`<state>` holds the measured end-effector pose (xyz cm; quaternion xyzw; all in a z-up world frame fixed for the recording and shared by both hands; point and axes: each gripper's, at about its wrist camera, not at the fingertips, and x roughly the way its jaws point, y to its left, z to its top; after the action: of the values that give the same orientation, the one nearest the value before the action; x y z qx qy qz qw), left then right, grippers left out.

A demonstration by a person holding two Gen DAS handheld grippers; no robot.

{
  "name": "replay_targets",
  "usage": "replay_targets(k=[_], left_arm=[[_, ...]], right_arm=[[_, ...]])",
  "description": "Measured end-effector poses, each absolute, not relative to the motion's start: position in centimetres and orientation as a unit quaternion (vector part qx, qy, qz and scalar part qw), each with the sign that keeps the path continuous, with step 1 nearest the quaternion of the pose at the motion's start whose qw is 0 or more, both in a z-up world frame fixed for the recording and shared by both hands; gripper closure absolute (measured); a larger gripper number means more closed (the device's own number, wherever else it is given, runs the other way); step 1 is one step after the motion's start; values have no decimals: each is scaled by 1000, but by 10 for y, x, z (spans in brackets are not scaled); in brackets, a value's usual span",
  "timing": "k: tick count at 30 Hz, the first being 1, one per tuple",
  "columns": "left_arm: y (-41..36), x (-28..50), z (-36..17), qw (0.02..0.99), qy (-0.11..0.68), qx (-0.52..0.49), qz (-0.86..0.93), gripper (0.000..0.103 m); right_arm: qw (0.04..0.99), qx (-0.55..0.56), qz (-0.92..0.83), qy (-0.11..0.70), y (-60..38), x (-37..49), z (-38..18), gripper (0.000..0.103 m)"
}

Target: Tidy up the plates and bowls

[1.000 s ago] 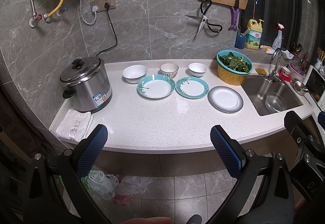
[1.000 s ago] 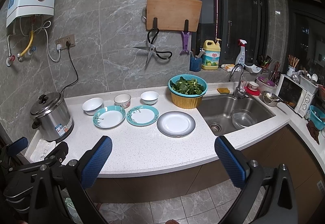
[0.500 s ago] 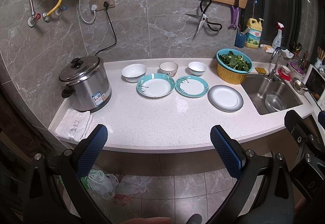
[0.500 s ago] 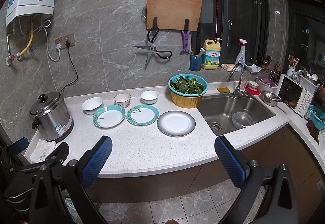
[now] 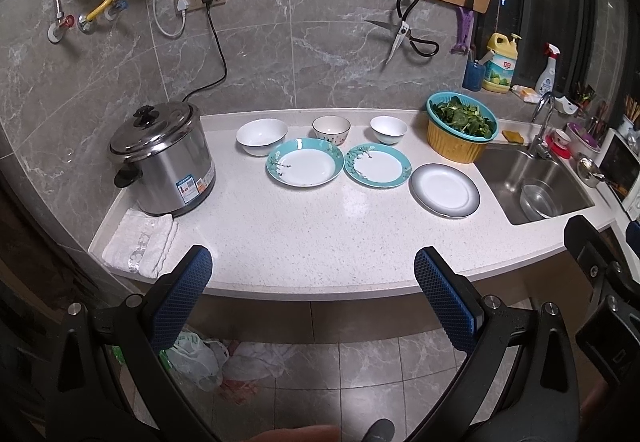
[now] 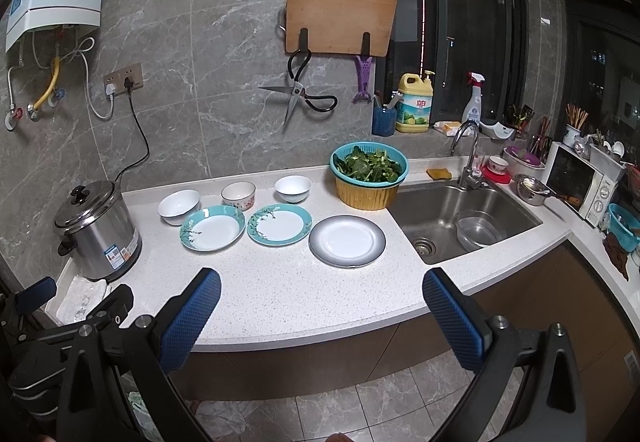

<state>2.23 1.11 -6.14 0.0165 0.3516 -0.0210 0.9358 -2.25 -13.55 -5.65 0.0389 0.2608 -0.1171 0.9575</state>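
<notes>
We see three plates in a front row on the white countertop (image 5: 320, 238): a deep teal-rimmed plate (image 5: 305, 167), a flatter teal-rimmed plate (image 5: 378, 165) just beside it, and a grey-rimmed plate (image 5: 445, 190) nearest the sink (image 5: 532, 185). Behind them stand three bowls: a wide white bowl (image 5: 261, 136), a patterned bowl (image 5: 331, 129) and a small white bowl (image 5: 388, 129). Nothing is stacked, so we judge the sorting not yet begun; laid out singly, each piece offers a free rim.

We hold the left gripper (image 5: 312, 274) and the right gripper (image 6: 322, 292) back from the counter edge, jaws spread wide and empty, probably to survey the spread first.

Further out we count one rice cooker (image 5: 162, 157), one folded towel (image 5: 140, 242) and one colander of greens (image 5: 462, 125).
</notes>
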Motion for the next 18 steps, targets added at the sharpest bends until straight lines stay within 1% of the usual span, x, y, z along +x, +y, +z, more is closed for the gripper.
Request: replay_targets(k=[1, 4, 6, 10, 14, 18], left_arm=[[10, 24, -56, 936, 351, 17, -22, 0], [18, 36, -66, 934, 355, 18, -39, 0], [24, 54, -75, 928, 367, 13, -55, 0], [33, 96, -122, 909, 413, -1, -65, 1], [26, 136, -181, 886, 458, -1, -72, 1], [14, 178, -230, 873, 479, -51, -68, 2]], right_arm=[[957, 41, -122, 261, -135, -22, -63, 0], [954, 49, -130, 265, -133, -17, -77, 0], [953, 53, -131, 267, -133, -12, -71, 0], [950, 66, -122, 279, -148, -2, -95, 0], [941, 76, -108, 313, -183, 37, -130, 0], [936, 91, -75, 333, -224, 87, -159, 0]])
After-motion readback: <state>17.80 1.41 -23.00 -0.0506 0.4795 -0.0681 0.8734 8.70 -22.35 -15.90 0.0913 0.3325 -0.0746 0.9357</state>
